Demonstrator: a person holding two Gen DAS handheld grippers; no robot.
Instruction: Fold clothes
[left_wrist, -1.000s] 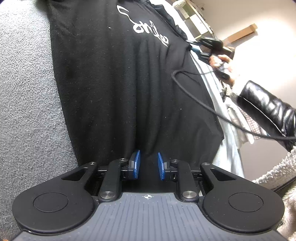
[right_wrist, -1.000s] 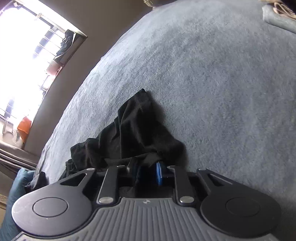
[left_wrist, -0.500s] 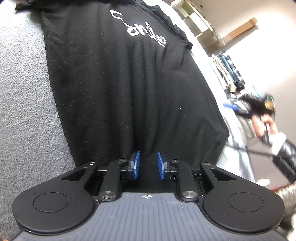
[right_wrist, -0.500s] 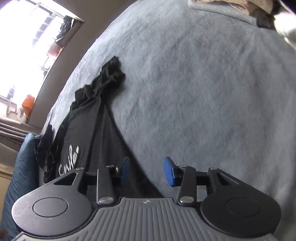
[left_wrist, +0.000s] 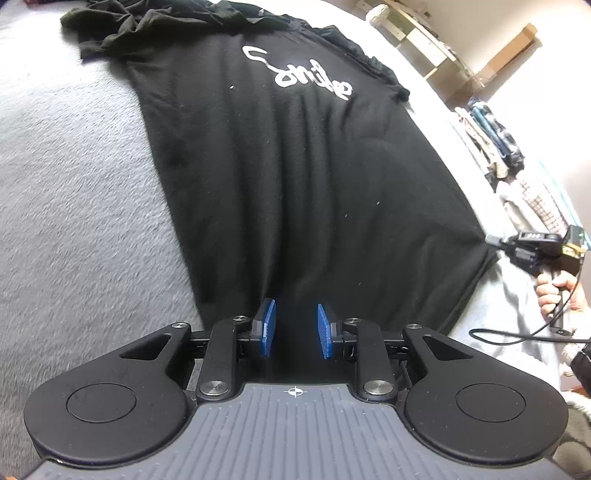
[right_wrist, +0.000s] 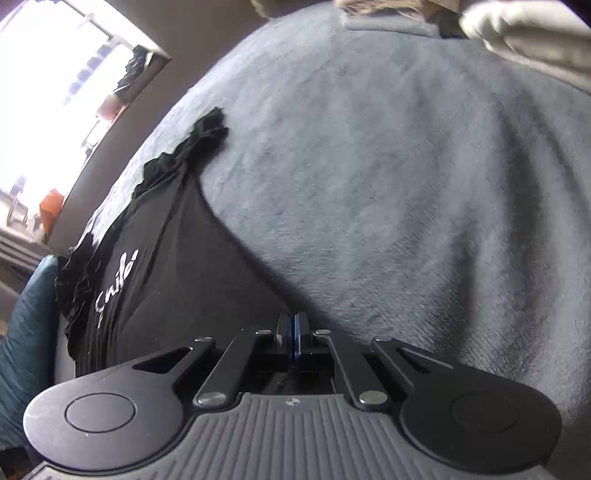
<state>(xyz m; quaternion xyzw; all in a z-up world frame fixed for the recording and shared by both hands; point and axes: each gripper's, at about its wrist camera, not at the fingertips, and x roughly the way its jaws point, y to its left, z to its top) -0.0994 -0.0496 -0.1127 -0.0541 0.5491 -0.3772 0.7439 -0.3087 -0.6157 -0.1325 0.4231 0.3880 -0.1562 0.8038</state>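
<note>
Since a second ago the right hand-held gripper (right_wrist: 294, 341) has left the bunched sleeve and swung across to the shirt's near hem corner, and its jaws are now pressed together; whether any cloth is pinched between them I cannot tell. From the left wrist view, that gripper (left_wrist: 532, 245) shows at the far right edge, gripped by a hand (left_wrist: 554, 295) with a cable trailing from it.

Black shirt (left_wrist: 303, 177) lies spread flat on the grey bed (left_wrist: 74, 192), white script print facing up, its sleeves crumpled at the far end. In the right wrist view the shirt (right_wrist: 166, 266) runs off to the left, one sleeve reaching out over the blanket.

Left hand-held gripper (left_wrist: 294, 334) sits at the near hem, its blue pads (left_wrist: 266, 328) apart and easing wider. Dark fabric shows in the gap, but the pads do not press on it.

Folded clothes (left_wrist: 491, 140) are stacked beyond the bed's right side.
</note>
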